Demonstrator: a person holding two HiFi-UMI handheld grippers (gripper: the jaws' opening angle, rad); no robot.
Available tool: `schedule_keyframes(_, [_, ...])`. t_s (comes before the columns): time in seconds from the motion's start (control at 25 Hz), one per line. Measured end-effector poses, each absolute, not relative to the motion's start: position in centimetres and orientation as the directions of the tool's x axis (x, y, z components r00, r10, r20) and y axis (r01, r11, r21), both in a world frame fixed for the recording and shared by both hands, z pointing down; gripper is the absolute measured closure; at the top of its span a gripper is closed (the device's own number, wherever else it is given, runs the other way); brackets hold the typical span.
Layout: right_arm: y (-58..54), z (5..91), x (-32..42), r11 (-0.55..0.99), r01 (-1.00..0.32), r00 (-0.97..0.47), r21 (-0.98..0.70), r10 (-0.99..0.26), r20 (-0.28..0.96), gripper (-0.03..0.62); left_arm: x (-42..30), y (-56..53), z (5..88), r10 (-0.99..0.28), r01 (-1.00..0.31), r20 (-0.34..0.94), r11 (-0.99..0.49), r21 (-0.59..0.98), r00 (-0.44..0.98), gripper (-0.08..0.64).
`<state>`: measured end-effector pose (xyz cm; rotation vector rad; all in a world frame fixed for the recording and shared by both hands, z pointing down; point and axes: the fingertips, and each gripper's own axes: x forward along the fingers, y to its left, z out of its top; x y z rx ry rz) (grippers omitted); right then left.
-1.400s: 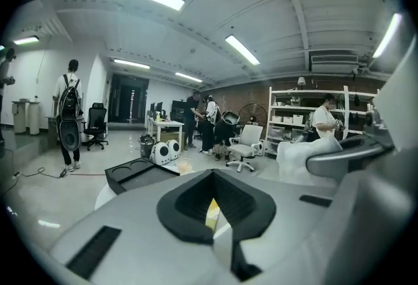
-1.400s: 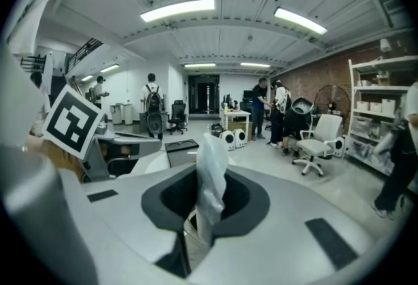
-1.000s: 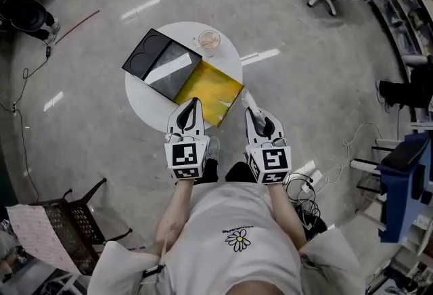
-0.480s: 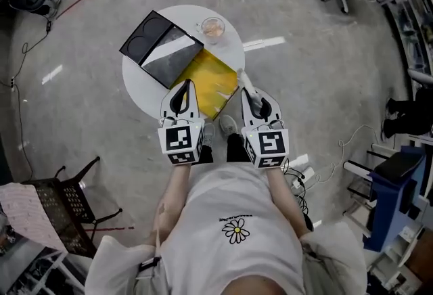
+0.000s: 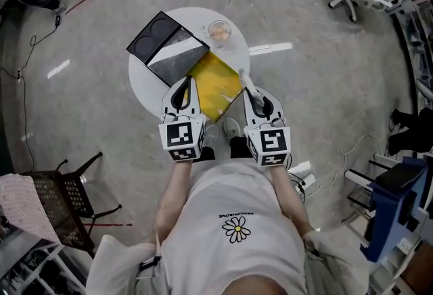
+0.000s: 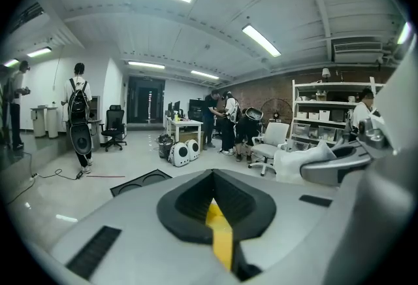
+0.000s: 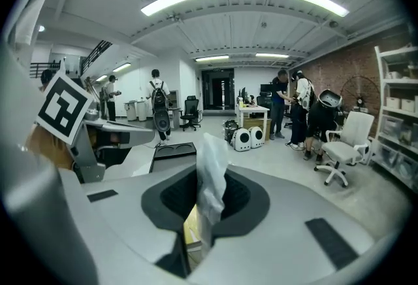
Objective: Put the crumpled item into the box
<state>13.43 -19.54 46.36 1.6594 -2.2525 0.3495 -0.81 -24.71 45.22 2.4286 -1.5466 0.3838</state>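
The right gripper [image 5: 249, 89] has its fingers [image 7: 171, 208] closed on a crumpled piece of thin white plastic film [image 7: 212, 179], which sticks out past the fingertips. In the head view the film [image 5: 243, 76] hangs over the near right edge of the round white bench [image 5: 143, 87], just beside the right corner of a flat yellow square piece [image 5: 215, 78] that lies on the near part of the bench. The left gripper [image 5: 184, 84] is held level with the right one, over the near left edge of the yellow piece. Its fingers [image 6: 189, 202] are drawn together with nothing between them, and only a narrow strip of yellow shows through the slit. The open black rectangular box [image 5: 162, 43], with two round hollows in its far left half and a grey inside in its other half, lies on the far left of the bench, touching the yellow piece and well apart from the film. A small clear glass bowl [image 5: 220, 31] stands at the far right edge of the bench.
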Motion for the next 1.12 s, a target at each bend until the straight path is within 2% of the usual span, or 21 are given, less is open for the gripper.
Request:
schedule_keyframes(0.12, [-19.7, 46.9, 12.3, 0.416, -0.903, -0.333, 0.105, -0.835, 0.438, 0.541, -1.1, -24.4, 44.8, -0.856, -0.917, 0.341, -0.394, 0.057, 0.389, 0.561])
schedule_keyframes(0.28, [-20.2, 49.0, 9.3, 0.621, -0.744, -0.418, 0.248, -0.722, 0.551, 0.54, -2.8, -24.2, 44.8, -0.874, -0.935, 0.339, -0.348, 0.067, 0.349, 0.56])
schedule_keyframes(0.52, [-22.0, 54.6, 5.8, 0.79, -0.401, -0.388, 0.463, -0.605, 0.695, 0.54, -4.6, -23.1, 45.4, -0.88, -0.948, 0.354, -0.308, 0.077, 0.315, 0.56])
schedule_keyframes(0.64, [-23.0, 58.0, 4.9, 0.836, -0.261, -0.362, 0.483, -0.549, 0.753, 0.54, -4.7, -22.6, 46.1, -0.875, -0.949, 0.371, -0.303, 0.083, 0.311, 0.56])
schedule_keyframes(0.92, [-24.0, 64.4, 4.6, 0.879, -0.11, -0.275, 0.464, -0.475, 0.836, 0.54, -5.6, -21.7, 47.9, -0.861, -0.956, 0.416, -0.28, 0.091, 0.292, 0.56])
schedule_keyframes(1.12, [-24.1, 66.4, 4.6, 0.905, -0.17, -0.272, 0.389, -0.423, 0.865, 0.539, -6.1, -21.1, 49.3, -0.853, -0.961, 0.444, -0.256, 0.102, 0.274, 0.56])
